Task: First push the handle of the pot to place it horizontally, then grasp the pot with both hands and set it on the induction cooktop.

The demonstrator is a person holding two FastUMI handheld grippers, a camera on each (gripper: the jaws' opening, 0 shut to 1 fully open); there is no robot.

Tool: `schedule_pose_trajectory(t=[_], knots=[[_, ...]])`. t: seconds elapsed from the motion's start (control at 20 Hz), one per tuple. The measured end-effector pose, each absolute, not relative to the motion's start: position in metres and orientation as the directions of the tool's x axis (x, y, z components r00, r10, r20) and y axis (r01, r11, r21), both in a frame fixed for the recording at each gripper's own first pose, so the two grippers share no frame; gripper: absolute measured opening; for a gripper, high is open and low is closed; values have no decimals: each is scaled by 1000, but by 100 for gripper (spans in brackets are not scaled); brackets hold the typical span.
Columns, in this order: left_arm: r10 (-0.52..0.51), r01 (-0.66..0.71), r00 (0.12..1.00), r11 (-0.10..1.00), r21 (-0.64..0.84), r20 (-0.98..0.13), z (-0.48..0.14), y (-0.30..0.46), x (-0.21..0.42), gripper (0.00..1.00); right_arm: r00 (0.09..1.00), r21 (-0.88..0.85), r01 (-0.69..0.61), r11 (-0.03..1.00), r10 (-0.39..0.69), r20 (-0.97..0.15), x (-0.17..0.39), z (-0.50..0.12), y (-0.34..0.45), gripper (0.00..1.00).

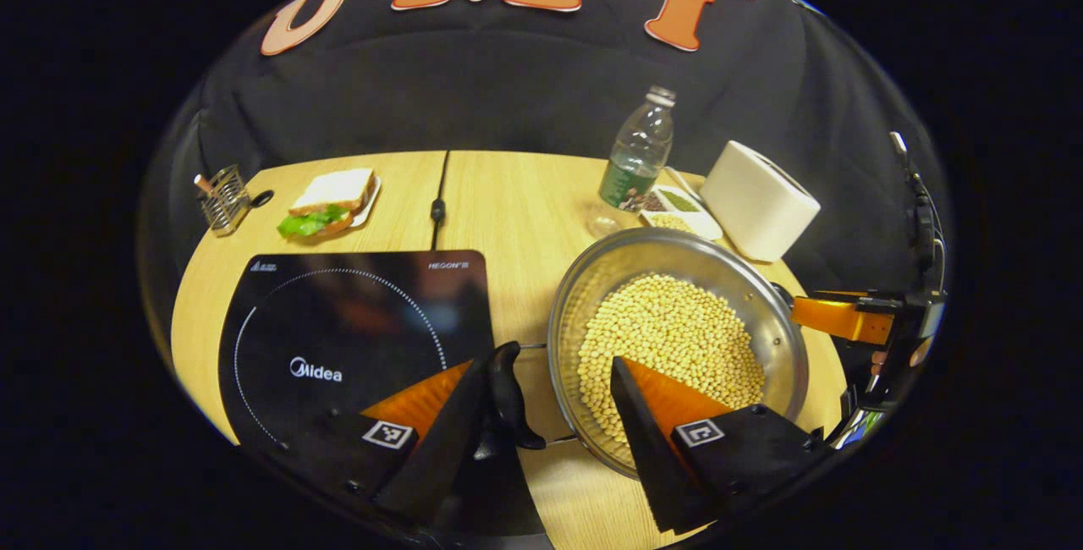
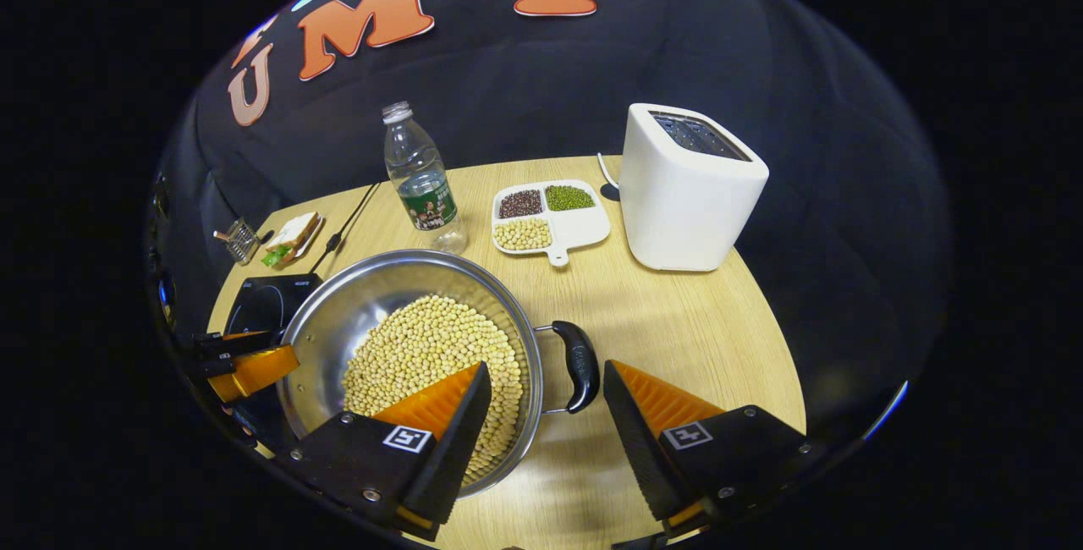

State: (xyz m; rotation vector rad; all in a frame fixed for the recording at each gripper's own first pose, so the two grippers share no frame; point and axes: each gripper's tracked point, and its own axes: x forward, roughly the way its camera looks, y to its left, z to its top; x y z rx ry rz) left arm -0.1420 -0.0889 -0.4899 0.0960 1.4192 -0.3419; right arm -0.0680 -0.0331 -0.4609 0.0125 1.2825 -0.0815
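A steel pot (image 1: 602,277) full of soybeans (image 1: 677,338) sits on the wooden table just right of the black induction cooktop (image 1: 338,321). My left gripper (image 1: 546,368) is open and straddles the pot's black left handle (image 1: 510,398); one finger hangs over the beans, the other over the cooktop's corner. In the right gripper view, my right gripper (image 2: 548,371) is open around the pot's other black handle (image 2: 580,366), one finger over the soybeans (image 2: 423,347) inside the pot (image 2: 338,313). Each gripper also appears far off in the other's view: the right gripper (image 1: 846,319) and the left gripper (image 2: 254,370).
Behind the pot stand a water bottle (image 2: 419,178), a white divided dish of beans (image 2: 550,216) and a white toaster (image 2: 685,186). A sandwich on a plate (image 1: 330,203), a wire holder (image 1: 222,199) and a black cable (image 1: 438,195) lie beyond the cooktop.
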Motion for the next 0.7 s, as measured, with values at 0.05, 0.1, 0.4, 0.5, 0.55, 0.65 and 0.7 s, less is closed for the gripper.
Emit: schedule_pose_trajectory(t=[0.05,0.1,0.4,0.5,0.55,0.65,0.7], knots=[[-170,285,114,949,-132,-979,-495,-88,-141,94,282,-39,64,997,-56,-958,-69,-462,-34,84],[-172,281,120,950,-133,-978,-494,-91,-140,89,282,-43,60,997,-58,-958,-71,-463,-35,84],[-203,323,140,935,-149,-969,-503,-110,-142,89,247,-144,73,987,-158,-956,-80,-475,-56,85],[-193,336,162,933,-129,-968,-508,-115,-139,88,239,-151,81,985,-166,-957,-86,-480,-61,85],[-194,344,167,930,-127,-967,-511,-119,-139,88,239,-155,87,984,-171,-956,-88,-480,-62,85],[-206,358,173,924,-133,-963,-514,-130,-137,88,241,-170,95,981,-189,-952,-91,-478,-60,85],[-212,363,176,922,-137,-961,-516,-136,-136,88,236,-177,97,979,-196,-952,-90,-476,-60,85]])
